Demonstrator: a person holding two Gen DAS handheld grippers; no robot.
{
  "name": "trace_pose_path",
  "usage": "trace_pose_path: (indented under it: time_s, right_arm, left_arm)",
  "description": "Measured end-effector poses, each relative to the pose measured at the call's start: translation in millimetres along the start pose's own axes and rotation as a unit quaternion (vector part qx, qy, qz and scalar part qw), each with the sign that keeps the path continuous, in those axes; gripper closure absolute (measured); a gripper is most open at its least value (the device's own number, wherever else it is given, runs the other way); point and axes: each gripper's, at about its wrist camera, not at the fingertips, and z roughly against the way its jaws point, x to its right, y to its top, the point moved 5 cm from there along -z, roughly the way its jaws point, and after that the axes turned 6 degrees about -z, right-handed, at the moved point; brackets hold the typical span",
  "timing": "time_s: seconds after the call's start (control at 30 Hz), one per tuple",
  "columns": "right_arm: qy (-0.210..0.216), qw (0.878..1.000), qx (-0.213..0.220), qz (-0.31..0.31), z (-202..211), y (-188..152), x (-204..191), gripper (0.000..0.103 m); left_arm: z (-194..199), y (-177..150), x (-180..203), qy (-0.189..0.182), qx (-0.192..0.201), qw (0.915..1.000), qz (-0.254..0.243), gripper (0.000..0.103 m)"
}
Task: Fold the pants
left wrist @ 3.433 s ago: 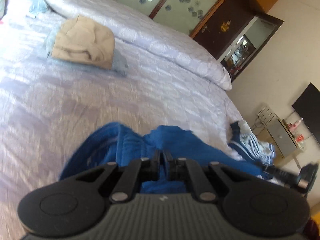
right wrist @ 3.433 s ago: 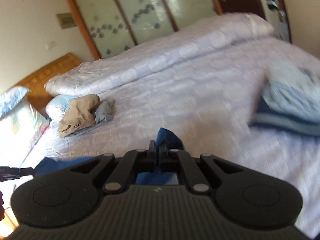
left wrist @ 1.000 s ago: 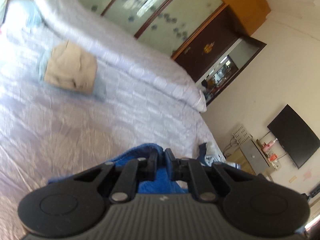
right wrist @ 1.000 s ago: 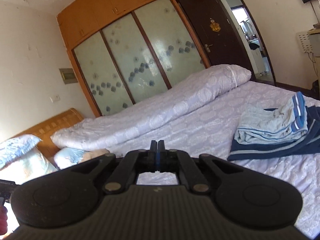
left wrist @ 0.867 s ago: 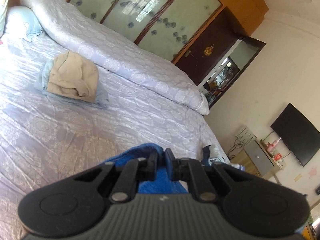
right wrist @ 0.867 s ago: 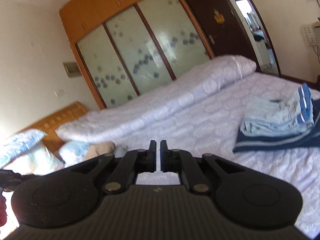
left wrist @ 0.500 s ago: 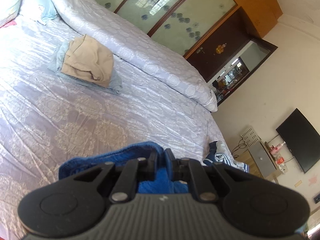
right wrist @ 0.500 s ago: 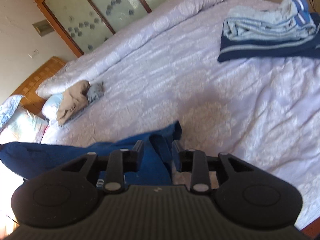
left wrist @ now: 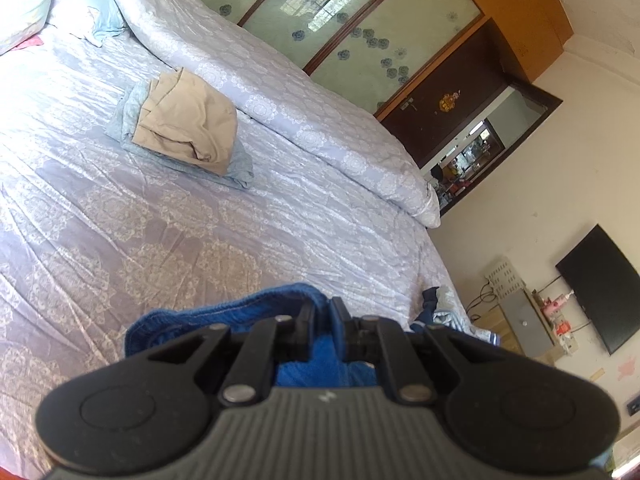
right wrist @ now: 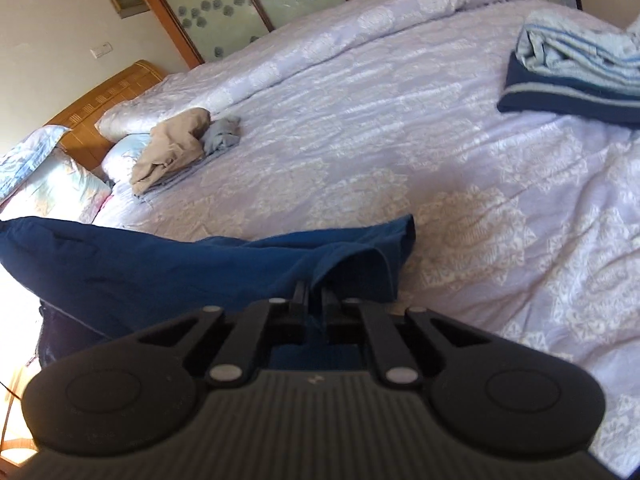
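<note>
Two views are given. From the left wrist, the left hand-held gripper (left wrist: 322, 318) is seen clamped on a bunched edge of the blue pants (left wrist: 224, 318), above the bed (left wrist: 280, 232); open bedspread lies between them and the beige garment (left wrist: 188, 128). From the right wrist, the right hand-held gripper (right wrist: 314, 294) is seen pinching the pants' (right wrist: 160, 260) hem, with bare quilt reaching to the striped pile (right wrist: 576, 72).

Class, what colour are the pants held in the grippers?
Dark blue pants, clearest in the right wrist view.
</note>
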Motion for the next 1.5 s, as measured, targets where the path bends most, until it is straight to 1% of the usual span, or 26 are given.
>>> trace_pose_path:
  time_s: [0.07, 0.17, 0.27, 0.37, 0.47, 0.53, 0.6, 0.7, 0.8, 0.93, 1.03, 1.1, 1.2, 1.27, 1.3, 1.37, 1.4, 1.43, 1.47, 1.5]
  right_arm:
    - [0.011, 1.000, 0.025, -0.003, 19, 11, -7, 0.096]
    - [0.037, 0.995, 0.087, -0.019, 57, 43, -14, 0.096]
    - [0.067, 0.985, 0.156, -0.040, 98, 76, -18, 0.096]
    - [0.102, 0.972, 0.205, -0.055, 128, 100, -26, 0.096]
    - [0.117, 0.963, 0.237, -0.044, 144, 118, -39, 0.096]
    - [0.116, 0.961, 0.251, -0.029, 147, 132, -48, 0.096]
    - [0.107, 0.960, 0.259, -0.008, 140, 147, -54, 0.096]
    - [0.092, 0.966, 0.242, 0.001, 107, 174, -55, 0.096]
    - [0.072, 0.976, 0.207, 0.001, 57, 197, -46, 0.096]
    - [0.034, 0.986, 0.166, 0.010, -15, 216, -36, 0.096]
    - [0.008, 0.990, 0.142, 0.012, -63, 219, -31, 0.096]
    - [-0.009, 0.992, 0.126, 0.009, -96, 220, -25, 0.096]
    - [-0.037, 0.994, 0.100, 0.004, -142, 217, -19, 0.096]
    - [-0.052, 0.995, 0.081, 0.003, -169, 213, -15, 0.095]
    - [-0.057, 0.996, 0.065, 0.001, -183, 210, -13, 0.088]
    - [-0.073, 0.997, 0.025, 0.000, -206, 201, -9, 0.073]
    - [-0.087, 0.996, 0.011, 0.003, -213, 197, -7, 0.061]
    - [-0.097, 0.995, 0.008, 0.007, -212, 193, -6, 0.061]
    - [-0.094, 0.995, 0.010, 0.008, -207, 189, -6, 0.061]
    - [-0.081, 0.997, 0.014, 0.004, -196, 186, -7, 0.061]
  left_arm:
    - [8, 7, 2, -0.005, 0.012, 0.9999, 0.003, 0.094]
    - [25, 19, 7, -0.021, 0.038, 0.9990, 0.005, 0.094]
    - [41, 29, 16, -0.046, 0.060, 0.9971, 0.009, 0.094]
    - [46, 34, 24, -0.060, 0.068, 0.9959, 0.004, 0.094]
    - [42, 42, 33, -0.061, 0.067, 0.9958, -0.011, 0.094]
    - [33, 49, 36, -0.060, 0.067, 0.9958, -0.019, 0.094]
    - [20, 56, 33, -0.050, 0.068, 0.9962, -0.024, 0.094]
    - [-10, 68, 16, -0.029, 0.064, 0.9975, -0.010, 0.094]
    - [-48, 80, -9, 0.000, 0.055, 0.9985, 0.008, 0.094]
    - [-107, 87, -40, 0.039, 0.030, 0.9985, 0.022, 0.094]
    - [-153, 89, -62, 0.067, 0.009, 0.9974, 0.026, 0.094]
    - [-177, 89, -81, 0.088, 0.001, 0.9957, 0.028, 0.094]
    - [-210, 86, -107, 0.126, -0.007, 0.9913, 0.038, 0.094]
    - [-231, 82, -124, 0.151, -0.022, 0.9874, 0.041, 0.091]
    - [-240, 78, -131, 0.170, -0.035, 0.9840, 0.040, 0.089]
    - [-250, 70, -145, 0.206, -0.063, 0.9755, 0.047, 0.074]
    - [-246, 67, -150, 0.209, -0.068, 0.9742, 0.053, 0.074]
    - [-240, 64, -152, 0.202, -0.070, 0.9750, 0.062, 0.073]
    - [-230, 62, -152, 0.188, -0.068, 0.9770, 0.073, 0.070]
    - [-218, 59, -151, 0.170, -0.064, 0.9798, 0.083, 0.069]
